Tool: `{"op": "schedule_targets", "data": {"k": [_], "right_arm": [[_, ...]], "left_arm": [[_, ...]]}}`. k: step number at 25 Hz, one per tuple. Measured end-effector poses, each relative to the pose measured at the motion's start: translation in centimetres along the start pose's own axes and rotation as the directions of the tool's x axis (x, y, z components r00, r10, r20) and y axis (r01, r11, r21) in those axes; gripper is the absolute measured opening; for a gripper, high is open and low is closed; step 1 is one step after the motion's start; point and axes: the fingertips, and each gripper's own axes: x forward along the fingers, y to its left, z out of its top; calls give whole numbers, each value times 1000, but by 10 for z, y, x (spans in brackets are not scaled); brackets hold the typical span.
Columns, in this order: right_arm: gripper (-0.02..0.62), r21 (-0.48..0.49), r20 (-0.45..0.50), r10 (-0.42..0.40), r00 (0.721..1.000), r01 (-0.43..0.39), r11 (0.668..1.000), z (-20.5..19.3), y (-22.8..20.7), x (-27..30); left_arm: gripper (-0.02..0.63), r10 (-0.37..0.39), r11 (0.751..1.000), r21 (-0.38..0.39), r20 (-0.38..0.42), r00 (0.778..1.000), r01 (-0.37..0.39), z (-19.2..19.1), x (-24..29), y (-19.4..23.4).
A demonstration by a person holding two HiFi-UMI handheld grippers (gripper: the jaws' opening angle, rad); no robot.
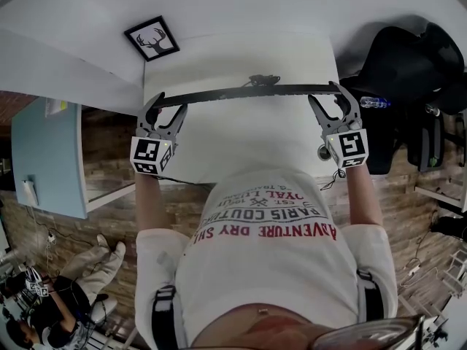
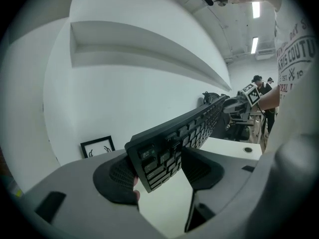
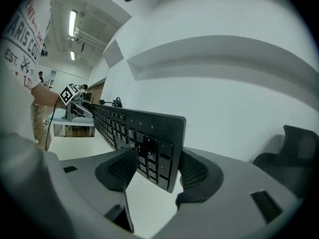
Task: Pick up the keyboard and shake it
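A long black keyboard [image 1: 244, 92] hangs lifted above the white desk [image 1: 241, 141], edge-on in the head view. My left gripper [image 1: 162, 108] is shut on its left end and my right gripper [image 1: 334, 100] on its right end. In the left gripper view the pads [image 2: 119, 176] press on both faces of the keyboard [image 2: 164, 153], and the right gripper [image 2: 240, 103] shows at the far end. The right gripper view has the keyboard [image 3: 149, 136] tilted on edge, clamped between the pads [image 3: 197, 173]. The left gripper [image 3: 75, 103] holds the other end.
A framed deer picture [image 1: 152, 39] leans against the wall left of the desk. The keyboard's cable [image 1: 263, 79] bunches at its far edge. A black office chair [image 1: 408, 64] and a bottle [image 1: 373, 102] are at the right. A person [image 1: 44, 297] sits at lower left.
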Motion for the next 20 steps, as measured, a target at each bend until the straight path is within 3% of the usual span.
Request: {"op": "schedule_targets", "data": {"k": [10, 20], "right_arm": [[268, 164, -121, 75, 990, -54, 985, -50, 14, 4], [264, 183, -165, 90, 982, -59, 981, -66, 19, 1]], "left_arm": [[279, -2, 999, 46, -94, 996, 6, -7, -6, -10], [279, -2, 998, 66, -111, 994, 9, -9, -6, -15]]}}
